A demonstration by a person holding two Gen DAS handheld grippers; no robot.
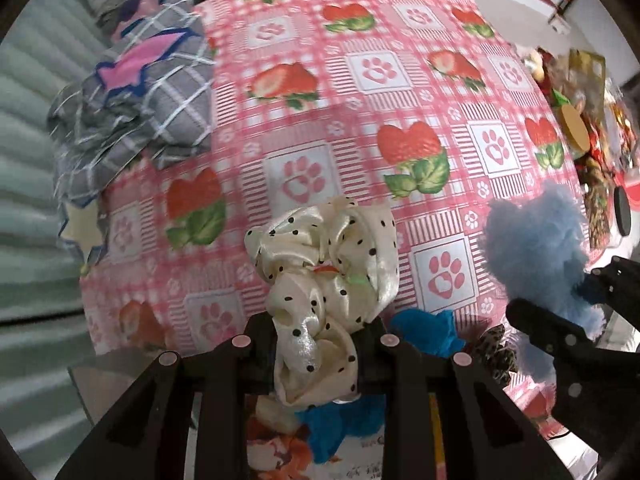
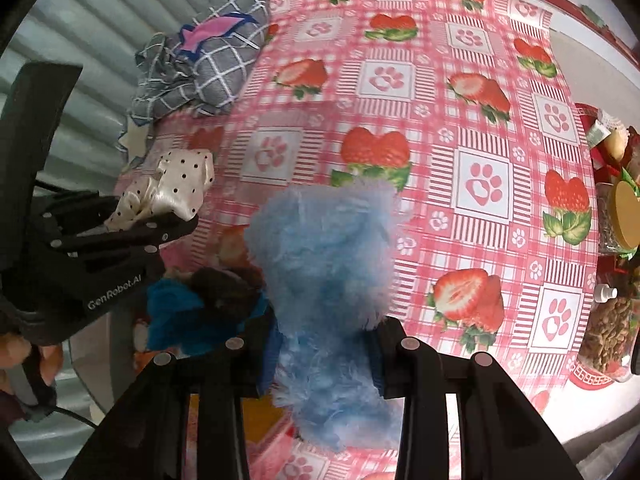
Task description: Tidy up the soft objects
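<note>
My left gripper (image 1: 320,336) is shut on a cream satin scrunchie with black dots (image 1: 324,264), held above the near edge of the table; it also shows in the right wrist view (image 2: 176,192). My right gripper (image 2: 324,340) is shut on a fluffy light-blue scrunchie (image 2: 324,260), which also shows in the left wrist view (image 1: 536,248). The two grippers are side by side, left one to the left. Below them lie a bright blue fuzzy piece (image 2: 176,320) and a dark scrunchie (image 2: 224,288).
The table has a pink strawberry and paw-print cloth (image 1: 376,68). A grey checked fabric bundle with a pink star (image 1: 140,92) lies at the far left. Jars and packets (image 2: 616,216) crowd the right edge. A corrugated wall (image 1: 28,160) is at the left.
</note>
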